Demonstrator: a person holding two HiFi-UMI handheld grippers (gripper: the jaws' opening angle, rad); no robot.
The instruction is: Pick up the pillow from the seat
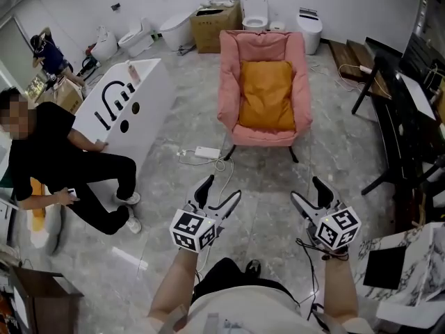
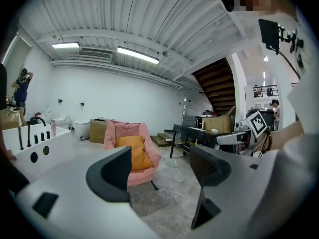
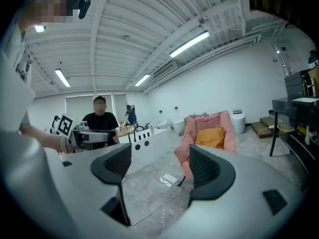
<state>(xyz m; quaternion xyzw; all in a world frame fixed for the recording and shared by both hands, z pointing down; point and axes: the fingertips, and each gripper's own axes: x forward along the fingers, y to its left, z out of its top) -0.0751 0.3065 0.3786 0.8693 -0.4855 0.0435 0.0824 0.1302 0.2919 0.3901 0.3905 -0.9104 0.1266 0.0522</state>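
Observation:
An orange pillow [image 1: 266, 94] lies on the seat and against the back of a pink armchair [image 1: 229, 82] across the floor, well ahead of both grippers. My left gripper [image 1: 221, 188] and right gripper [image 1: 308, 189] are held side by side, low in the head view, both open and empty, pointing toward the chair. In the left gripper view the pillow [image 2: 134, 146] shows beyond the left gripper [image 2: 162, 171], partly behind one jaw. In the right gripper view the pillow [image 3: 210, 137] sits in the chair [image 3: 219, 121], past the right gripper [image 3: 155, 166].
A white power strip [image 1: 206, 152] with a trailing cable lies on the floor before the chair. A crouching person in black [image 1: 62, 165] is beside a white bathtub [image 1: 125, 103] at left. A black desk [image 1: 410, 138] stands at right. Toilets [image 1: 255, 9] and a cardboard box [image 1: 217, 25] line the back wall.

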